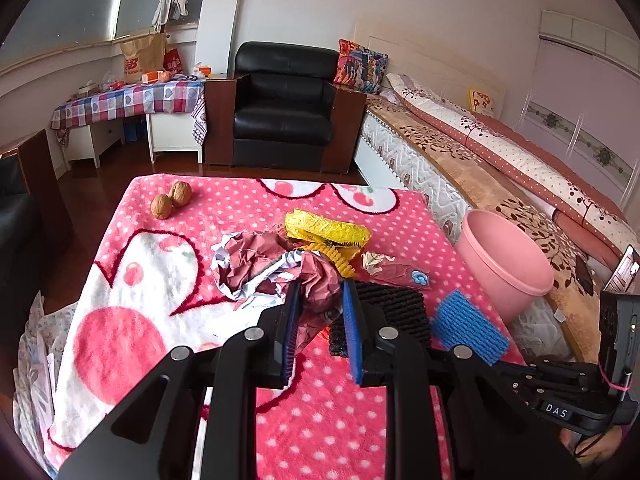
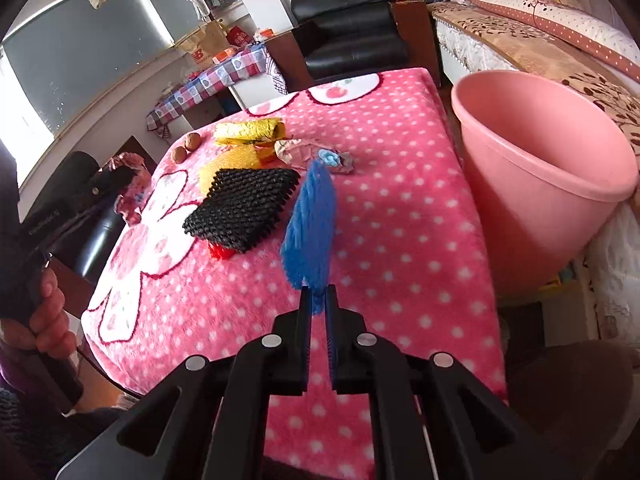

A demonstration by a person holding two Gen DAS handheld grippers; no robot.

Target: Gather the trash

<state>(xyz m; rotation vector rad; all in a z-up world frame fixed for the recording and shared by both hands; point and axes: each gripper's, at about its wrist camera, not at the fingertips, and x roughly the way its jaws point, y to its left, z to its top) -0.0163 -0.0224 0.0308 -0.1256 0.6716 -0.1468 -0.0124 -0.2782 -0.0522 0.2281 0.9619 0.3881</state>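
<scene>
Two pieces of trash in hand, bin beside us

Our right gripper (image 2: 318, 290) pinches the blue mesh pad (image 2: 310, 220) near the pink bin (image 2: 560, 184); our left gripper (image 1: 320, 292) clamps the crumpled wrapper (image 1: 316, 280) above the surface (image 1: 320, 420) for carrying over.

Left wrist view looking forward low over the pink polka-dot fleece blanket (image 1: 328, 412), right wrist view facing it from the right, closer, both sharing the round pink plastic bin (image 2: 552, 184).
</scene>
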